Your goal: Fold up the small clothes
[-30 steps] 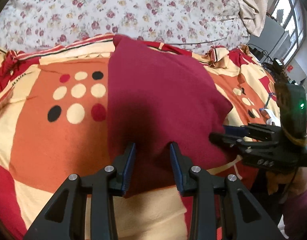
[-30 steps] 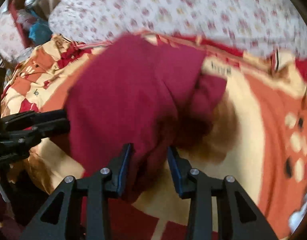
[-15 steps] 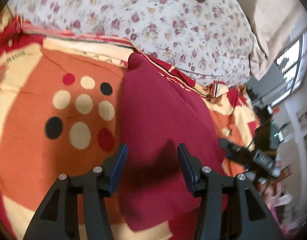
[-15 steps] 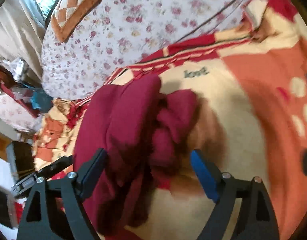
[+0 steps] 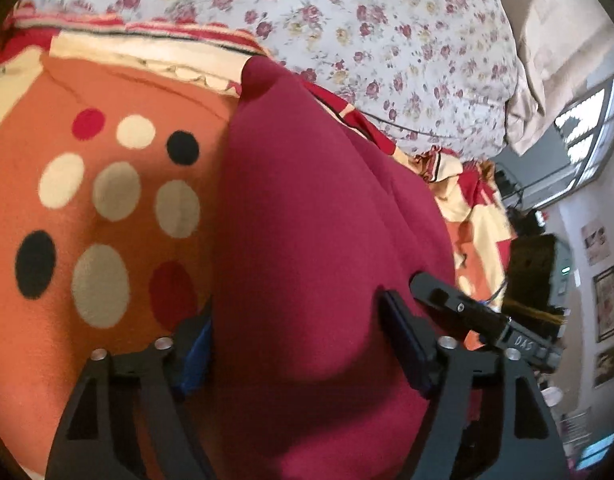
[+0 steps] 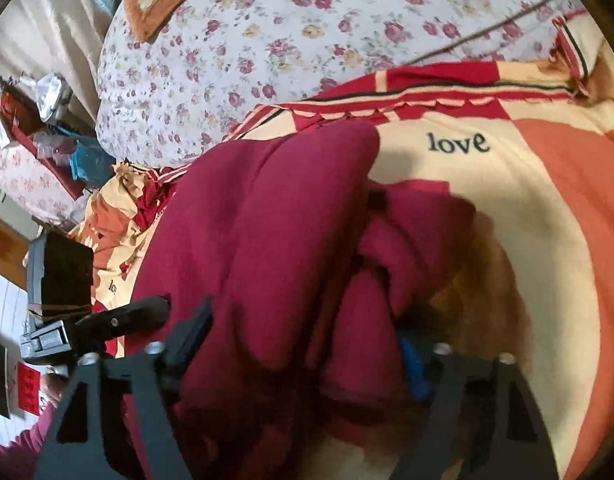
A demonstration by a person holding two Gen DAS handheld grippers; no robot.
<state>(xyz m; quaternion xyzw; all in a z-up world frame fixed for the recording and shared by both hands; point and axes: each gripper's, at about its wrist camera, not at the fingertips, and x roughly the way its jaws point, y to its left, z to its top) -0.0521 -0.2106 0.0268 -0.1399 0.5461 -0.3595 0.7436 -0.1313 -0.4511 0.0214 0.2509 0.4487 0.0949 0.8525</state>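
The maroon garment (image 5: 307, 216) lies on the bed's patterned blanket (image 5: 107, 208), partly folded; one side remains bunched. Left gripper (image 5: 297, 344) jaws have just been opening, right gripper (image 6: 307, 344) jaws closing; both straddle the cloth, released.

A home bedroom: floral quilt (image 5: 387, 20), patterned blanket (image 5: 107, 208), framed pictures (image 5: 605, 304).

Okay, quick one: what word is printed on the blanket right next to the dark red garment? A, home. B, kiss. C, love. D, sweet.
C: in the right wrist view the word love stands in dark letters on a cream patch of the blanket, just beyond the garment.
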